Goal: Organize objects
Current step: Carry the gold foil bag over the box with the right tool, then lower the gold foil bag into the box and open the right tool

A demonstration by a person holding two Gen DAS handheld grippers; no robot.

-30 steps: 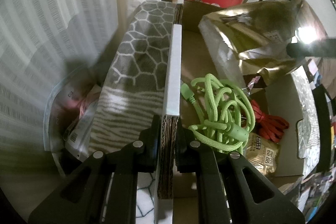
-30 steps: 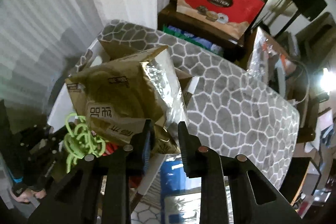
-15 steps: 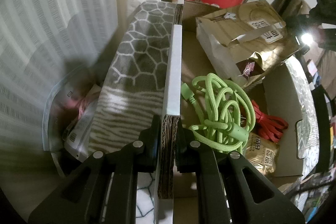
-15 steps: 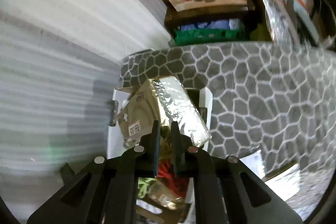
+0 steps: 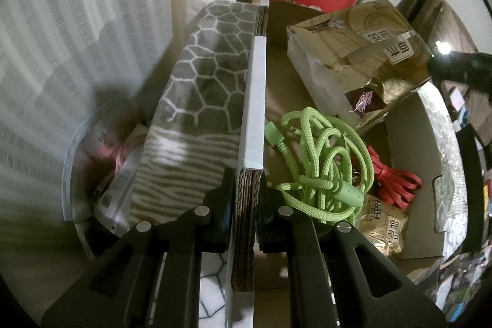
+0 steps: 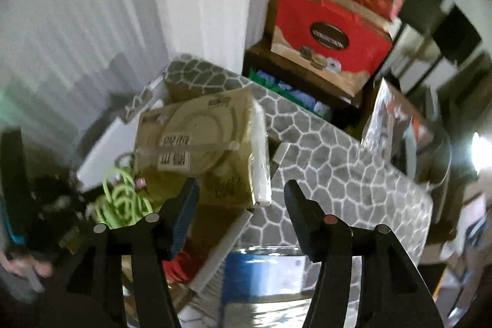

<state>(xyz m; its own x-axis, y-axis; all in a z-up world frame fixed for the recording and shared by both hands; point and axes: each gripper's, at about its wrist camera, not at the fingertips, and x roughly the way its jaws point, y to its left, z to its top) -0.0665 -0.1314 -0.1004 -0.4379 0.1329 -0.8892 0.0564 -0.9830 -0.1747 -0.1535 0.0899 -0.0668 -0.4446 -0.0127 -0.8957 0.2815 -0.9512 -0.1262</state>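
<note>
Storage box (image 5: 250, 100): left gripper (image 5: 245, 206) pinches its near wall, steadying it; right gripper (image 6: 241, 199), jaws just spread, clear of gold packet (image 6: 200, 143) at far corner

Red gift bag (image 6: 330, 40) with dark oval label on a dark shelf (image 6: 303, 76), beside white curtain (image 5: 92, 29).

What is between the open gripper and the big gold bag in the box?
Nothing visible. The right gripper has just been opening, and its fingers stand apart with only air between them. The gold bag lies just beyond them inside the cardboard box, leaning over the green rope.
</note>
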